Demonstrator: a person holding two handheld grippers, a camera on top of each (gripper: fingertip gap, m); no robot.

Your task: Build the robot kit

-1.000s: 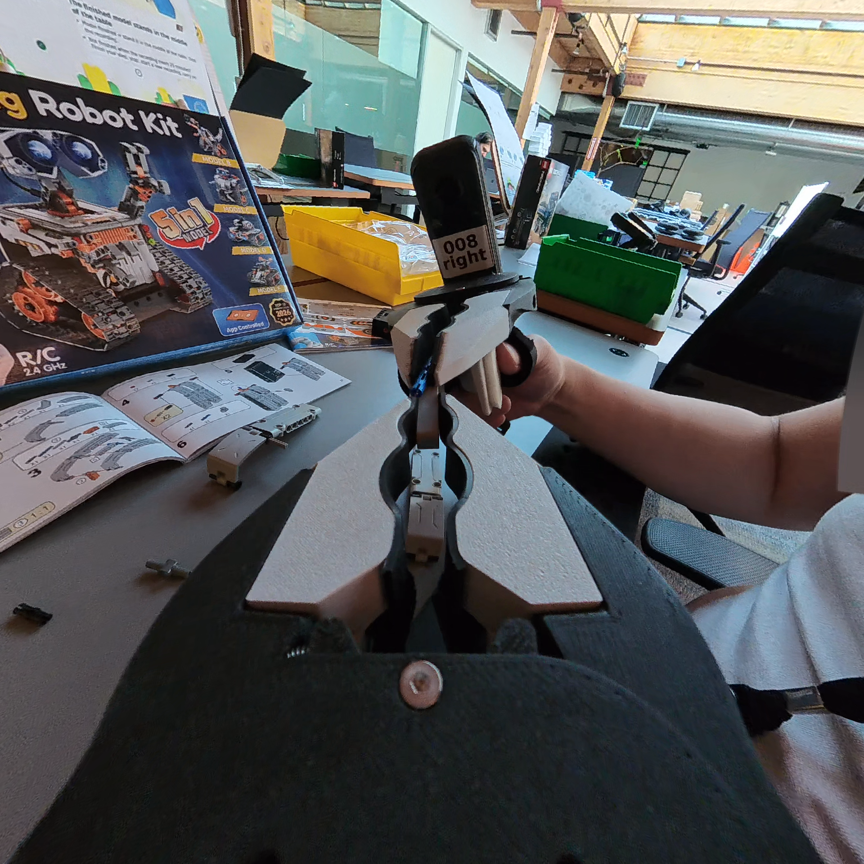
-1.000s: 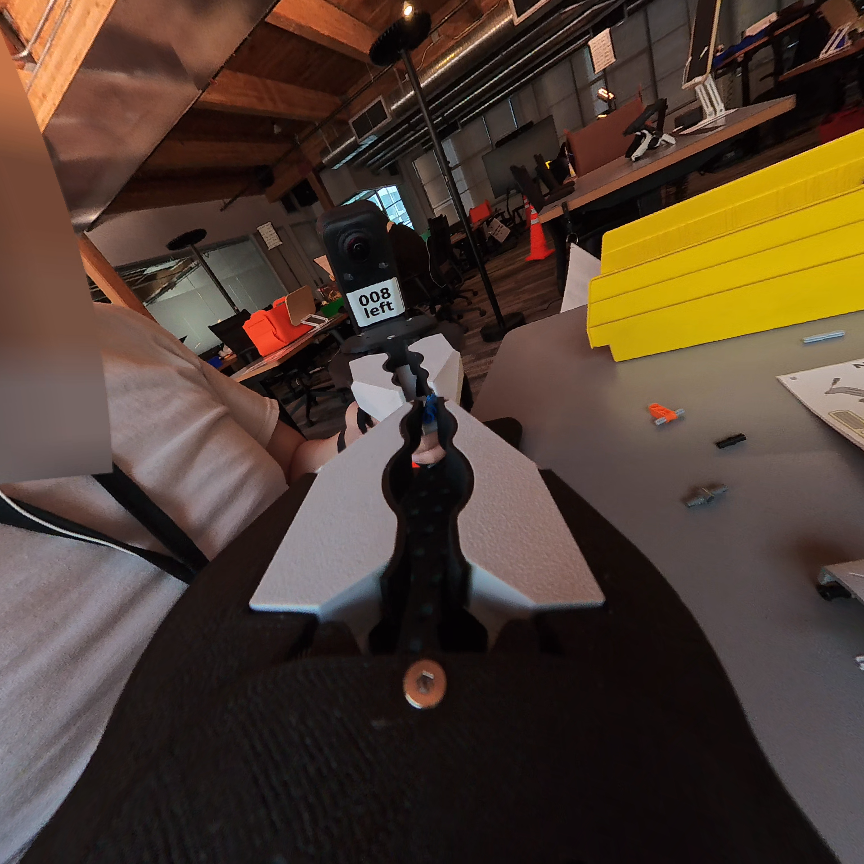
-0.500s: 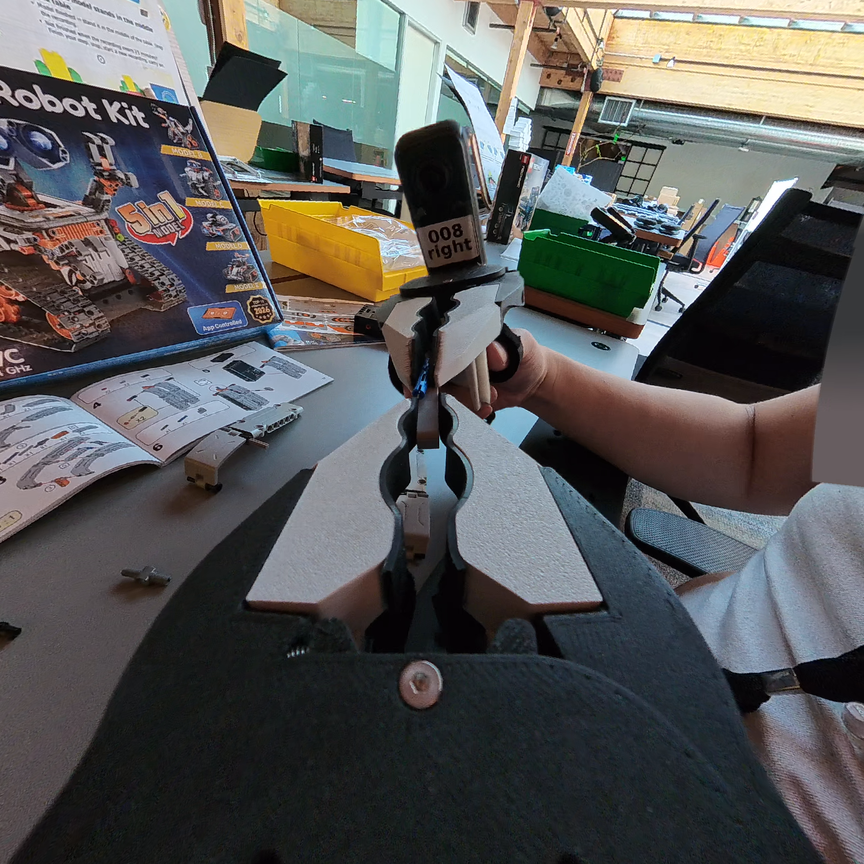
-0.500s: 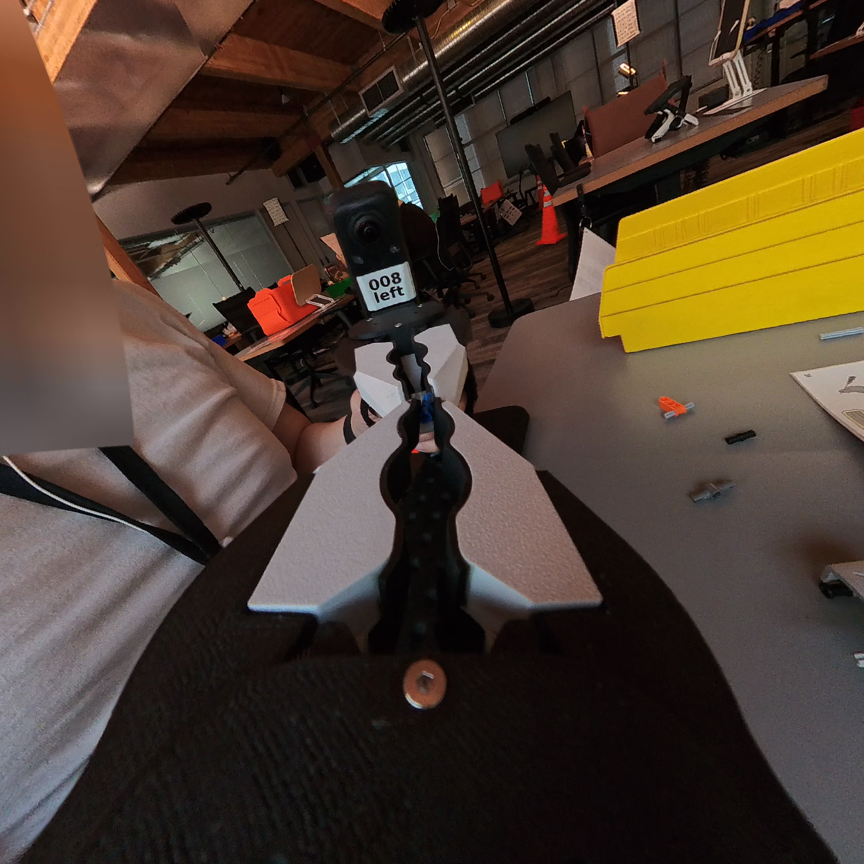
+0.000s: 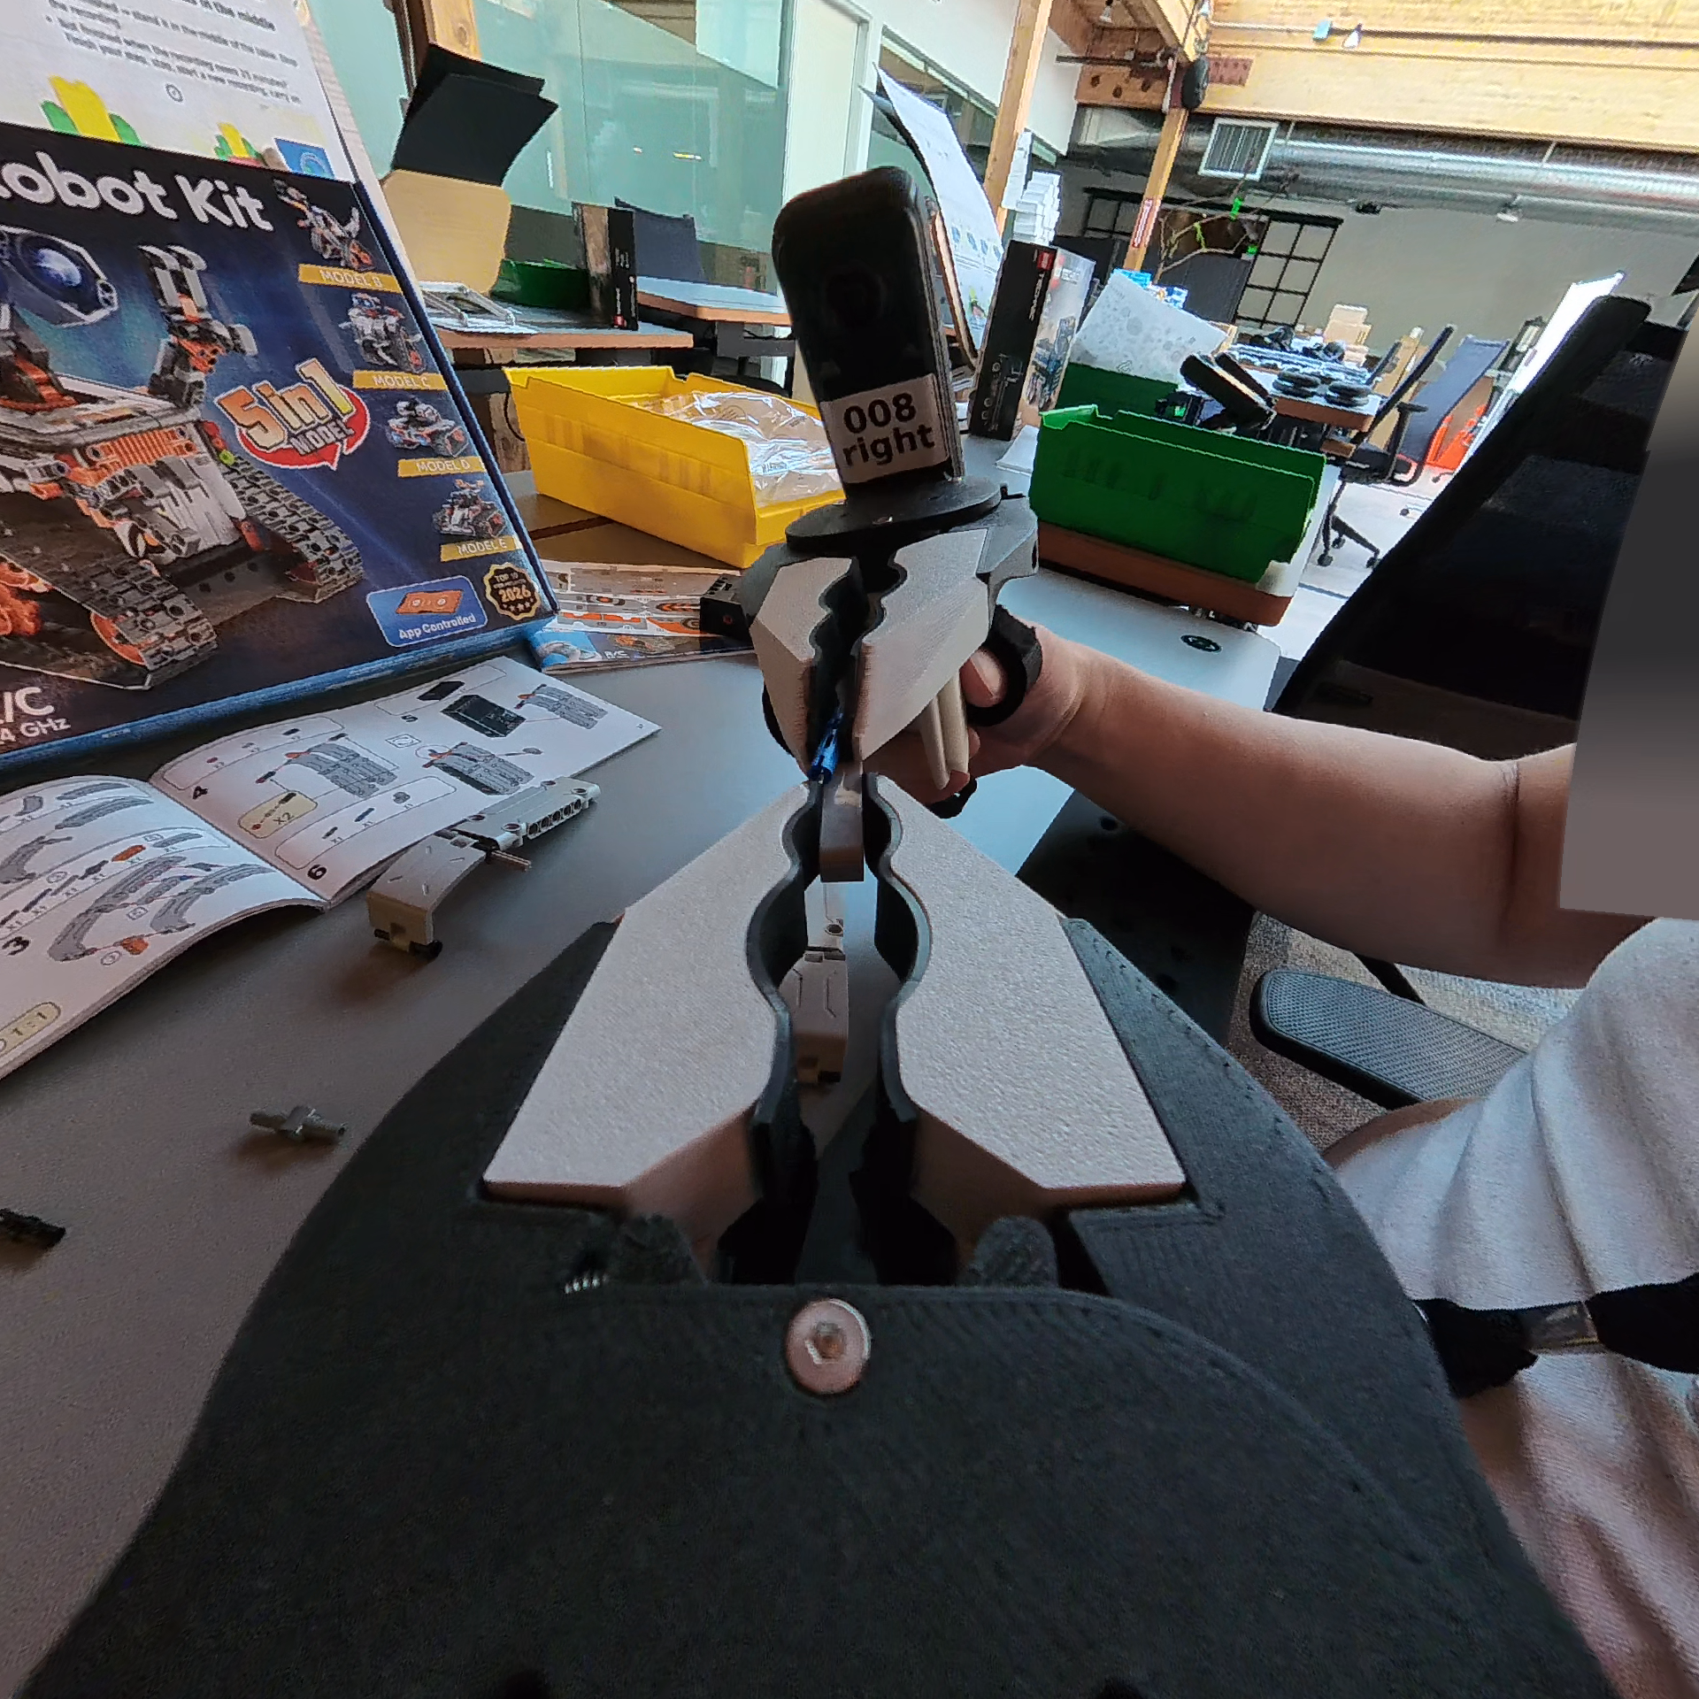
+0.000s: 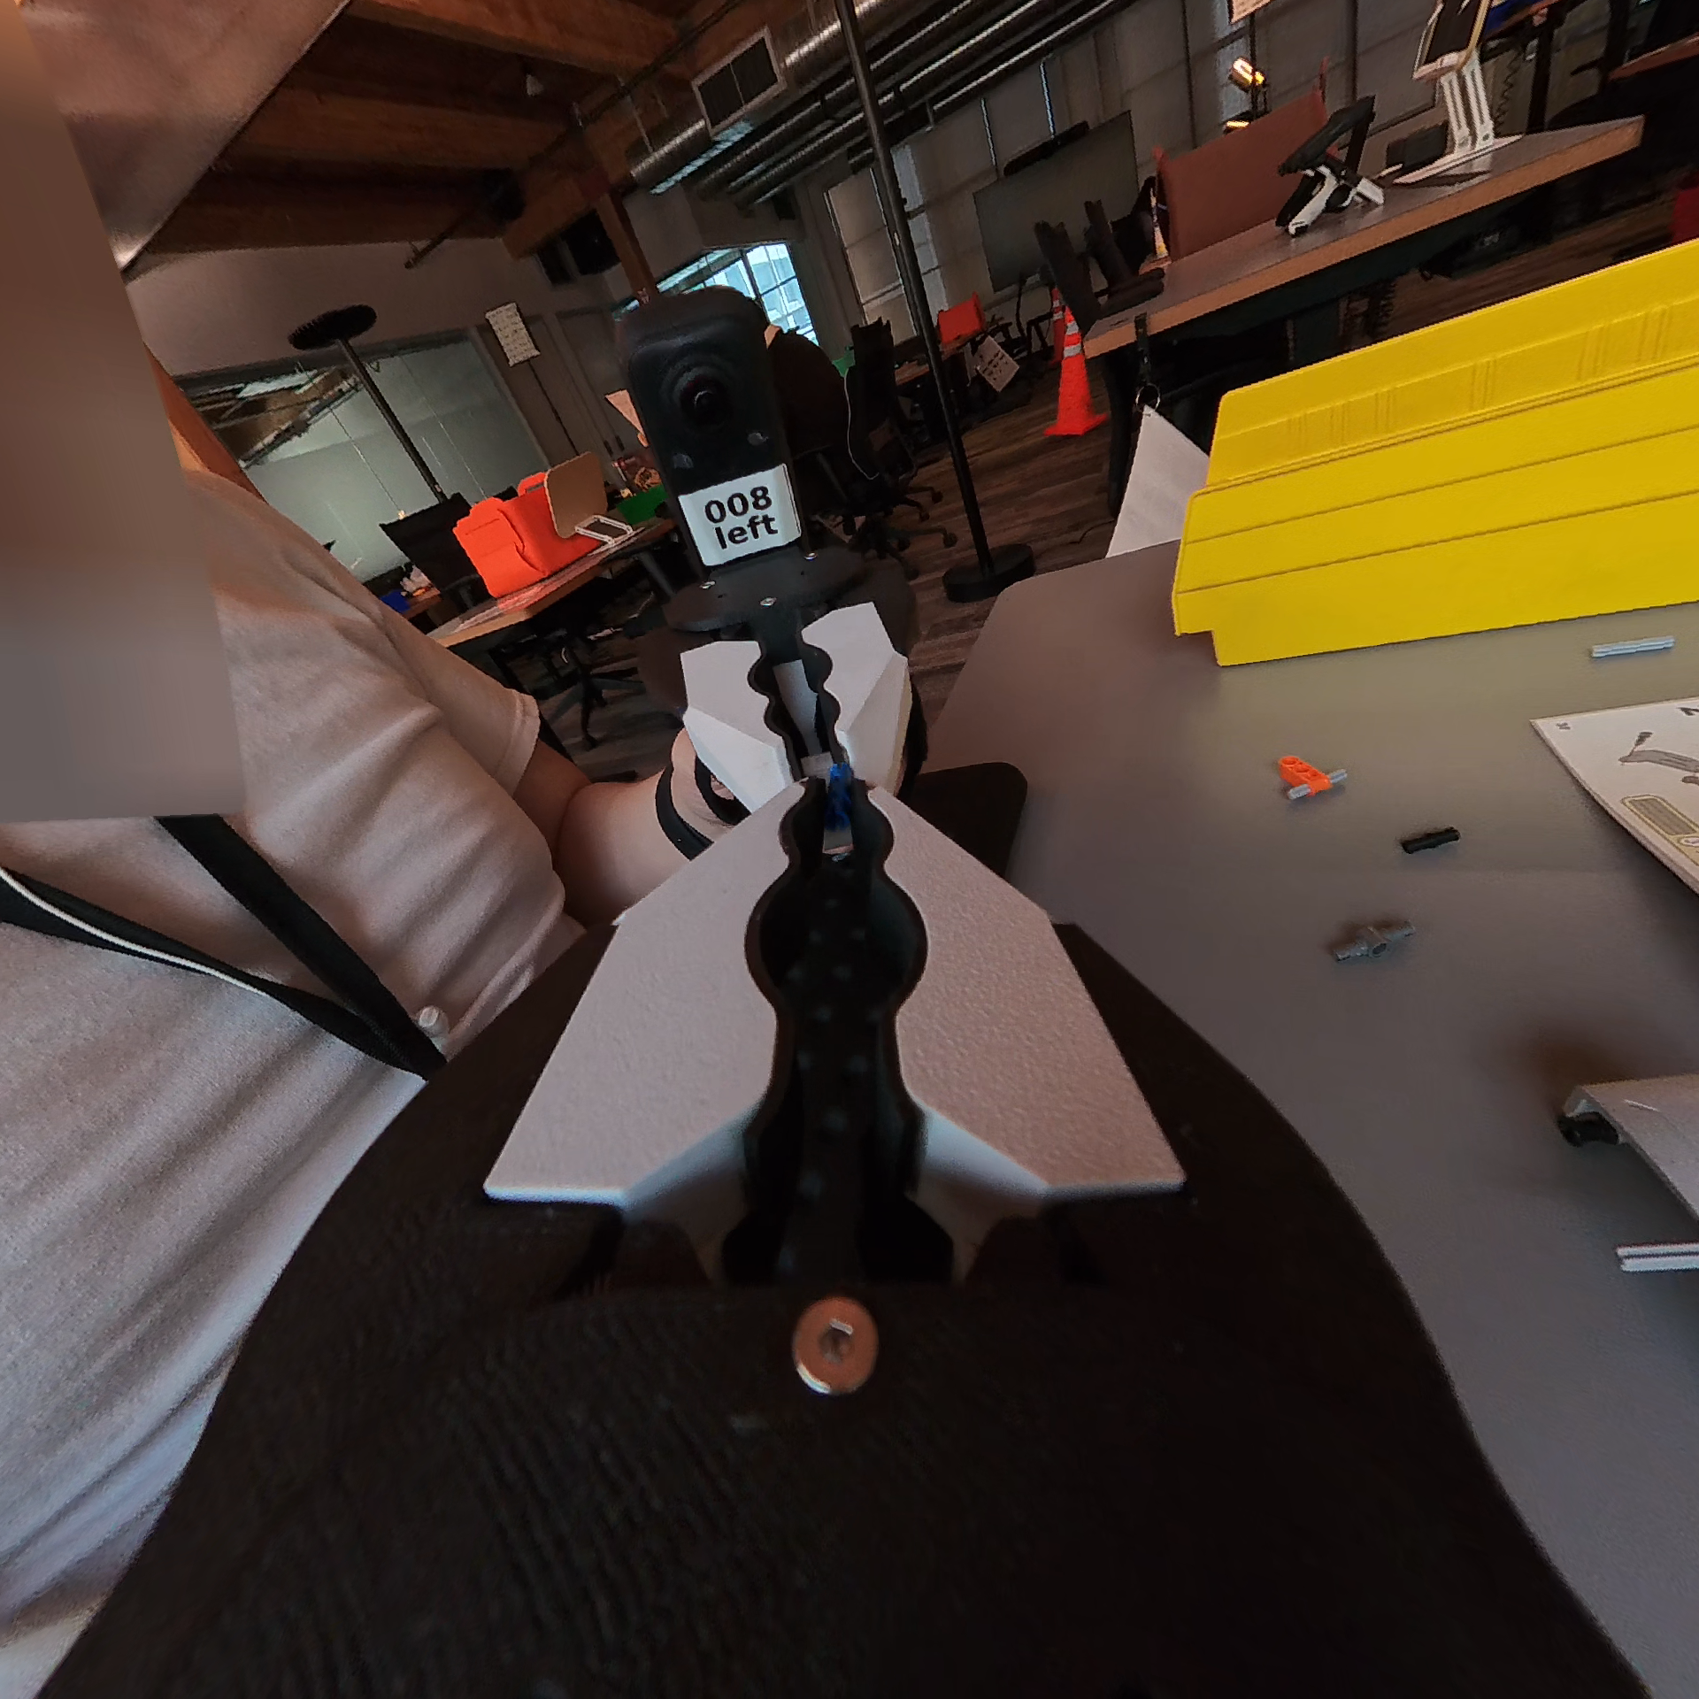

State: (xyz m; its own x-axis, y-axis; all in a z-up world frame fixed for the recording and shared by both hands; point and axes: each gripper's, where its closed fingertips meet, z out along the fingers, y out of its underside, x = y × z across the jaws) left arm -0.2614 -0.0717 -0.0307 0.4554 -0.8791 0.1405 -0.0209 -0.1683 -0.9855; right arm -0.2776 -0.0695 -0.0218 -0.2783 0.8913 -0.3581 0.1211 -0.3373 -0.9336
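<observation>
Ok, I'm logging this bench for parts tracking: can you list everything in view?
grey curved piece: one, clamped in the left tongs
blue pin: one, in the right tongs, at the grey piece's tip
kit box: one, blue, standing at the back left
instruction booklet: one, open on the table
yellow bin: one, behind
green bin: one, behind
orange connector: one, on the table
left tongs: shut
right tongs: shut
</observation>
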